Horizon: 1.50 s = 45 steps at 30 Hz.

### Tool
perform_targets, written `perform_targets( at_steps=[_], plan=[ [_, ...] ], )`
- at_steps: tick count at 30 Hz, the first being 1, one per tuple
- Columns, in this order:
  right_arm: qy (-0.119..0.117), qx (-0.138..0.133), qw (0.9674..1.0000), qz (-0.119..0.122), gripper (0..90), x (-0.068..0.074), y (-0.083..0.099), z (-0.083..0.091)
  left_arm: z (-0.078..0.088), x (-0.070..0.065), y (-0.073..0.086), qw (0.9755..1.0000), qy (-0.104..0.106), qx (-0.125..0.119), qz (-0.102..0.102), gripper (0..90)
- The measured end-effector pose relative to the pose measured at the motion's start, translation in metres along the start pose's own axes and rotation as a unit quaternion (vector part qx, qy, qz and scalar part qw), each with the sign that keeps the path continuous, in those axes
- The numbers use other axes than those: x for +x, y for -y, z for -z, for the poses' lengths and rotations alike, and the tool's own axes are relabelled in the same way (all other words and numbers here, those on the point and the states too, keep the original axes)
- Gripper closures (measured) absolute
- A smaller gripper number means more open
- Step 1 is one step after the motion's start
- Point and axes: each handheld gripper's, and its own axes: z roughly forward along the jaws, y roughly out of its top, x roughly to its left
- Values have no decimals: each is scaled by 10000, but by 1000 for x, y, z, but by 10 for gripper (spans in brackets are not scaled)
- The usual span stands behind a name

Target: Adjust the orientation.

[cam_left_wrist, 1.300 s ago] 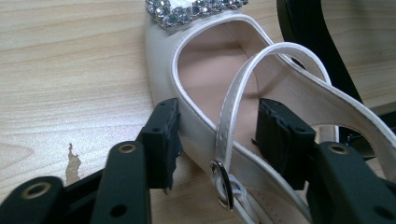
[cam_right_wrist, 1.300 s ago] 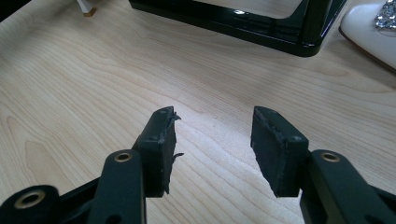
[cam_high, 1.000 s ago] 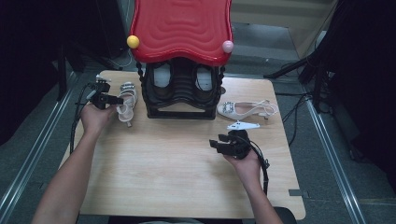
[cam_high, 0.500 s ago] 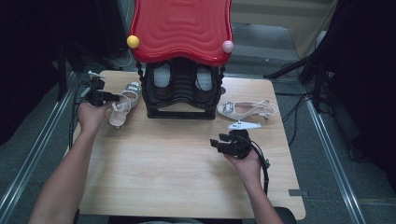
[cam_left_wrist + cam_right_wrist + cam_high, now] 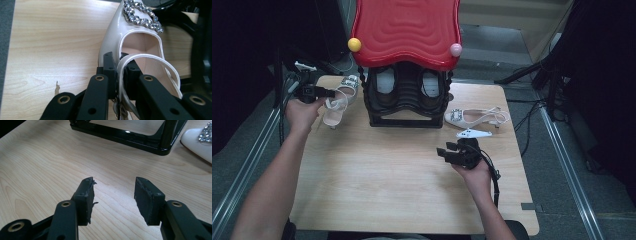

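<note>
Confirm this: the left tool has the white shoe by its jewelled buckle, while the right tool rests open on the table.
Not quite. The left tool is shut on the white shoe's heel strap, not its jewelled buckle, which lies ahead of the jaws; the left gripper view shows this. The right tool does rest open on the table.

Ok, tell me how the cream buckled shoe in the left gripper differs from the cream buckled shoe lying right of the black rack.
The left shoe is clamped by its strap in the left gripper; the right shoe lies untouched on the wooden table. The left shoe's toe points away from the person, while the right shoe's toe points toward the black rack. Both are glossy cream slingbacks with rhinestone buckles.
</note>
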Motion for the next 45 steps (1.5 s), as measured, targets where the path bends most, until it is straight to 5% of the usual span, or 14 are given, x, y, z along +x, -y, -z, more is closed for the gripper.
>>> perform_targets(
  at_steps=[19,36,45],
  plan=[
    [-105,22,9999,90,513,4,-6,-7,71,-39,-64,9994,257,-242,-68,837],
    [-100,13,9999,73,512,3,-6,-7,146,-68,-120,9982,174,-497,-297,835],
    [-92,6,9999,91,511,4,-6,-6,188,-100,-146,9960,188,-762,-432,835]
  ],
)
